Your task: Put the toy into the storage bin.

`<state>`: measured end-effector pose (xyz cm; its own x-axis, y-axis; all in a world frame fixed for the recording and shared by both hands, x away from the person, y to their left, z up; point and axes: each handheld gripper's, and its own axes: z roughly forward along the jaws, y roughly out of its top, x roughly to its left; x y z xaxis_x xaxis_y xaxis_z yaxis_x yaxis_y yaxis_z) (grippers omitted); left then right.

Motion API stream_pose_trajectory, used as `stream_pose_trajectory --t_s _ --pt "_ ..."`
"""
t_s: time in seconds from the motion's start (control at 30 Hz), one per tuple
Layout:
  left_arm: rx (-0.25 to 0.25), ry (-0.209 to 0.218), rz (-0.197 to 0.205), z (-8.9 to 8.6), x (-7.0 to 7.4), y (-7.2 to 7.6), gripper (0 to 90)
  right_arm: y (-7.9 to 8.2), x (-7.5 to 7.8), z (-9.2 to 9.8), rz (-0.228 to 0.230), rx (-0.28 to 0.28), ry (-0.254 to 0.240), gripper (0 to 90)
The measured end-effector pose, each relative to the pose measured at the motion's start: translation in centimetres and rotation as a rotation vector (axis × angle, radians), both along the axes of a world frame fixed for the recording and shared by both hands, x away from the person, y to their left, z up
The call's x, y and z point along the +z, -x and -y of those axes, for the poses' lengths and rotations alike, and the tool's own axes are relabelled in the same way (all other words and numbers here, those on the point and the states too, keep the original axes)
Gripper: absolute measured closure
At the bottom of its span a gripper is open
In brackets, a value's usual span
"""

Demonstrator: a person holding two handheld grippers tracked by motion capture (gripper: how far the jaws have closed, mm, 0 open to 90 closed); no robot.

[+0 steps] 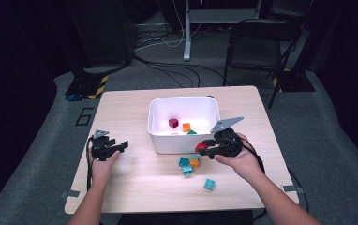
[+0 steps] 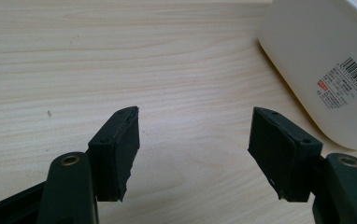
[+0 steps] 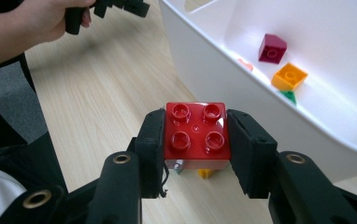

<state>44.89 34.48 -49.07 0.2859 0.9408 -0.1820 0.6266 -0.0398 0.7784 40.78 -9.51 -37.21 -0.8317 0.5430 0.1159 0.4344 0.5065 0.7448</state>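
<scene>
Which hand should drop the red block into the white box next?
The right. Its gripper already clamps the red block right beside the white box, so a short lift over the rim would likely do. The left gripper is open, holding nothing.

Pale wooden table (image 1: 135, 187) at frame centre, teal and orange bricks (image 1: 189, 164) clustered lower centre, lone teal brick (image 1: 209, 184) lower right, black folding chair (image 1: 257, 44) upper right, cables (image 1: 167, 65) across the grey floor at top

Red brick (image 3: 196, 135), white bin (image 1: 160, 136), pale wood-grain counter (image 1: 135, 178); loose blocks (image 1: 189, 164) look teal and orange, though small.
</scene>
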Motion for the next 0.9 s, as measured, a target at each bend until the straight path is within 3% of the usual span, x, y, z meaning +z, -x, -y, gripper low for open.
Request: stream_pose_trajectory --t_s 0.17,0.37,0.9 --pt "0.004 0.003 0.003 0.0 0.0 0.0 33.3 -0.7 1.4 -0.4 0.028 0.000 0.014 58.5" --pt "0.002 0.003 0.000 -0.1 0.0 0.0 33.3 -2.1 2.1 -1.1 0.041 -0.003 0.020 58.5" --pt "0.001 0.006 0.000 -0.1 0.0 0.0 33.3 -6.8 2.6 -3.3 0.058 -0.059 0.032 58.5"
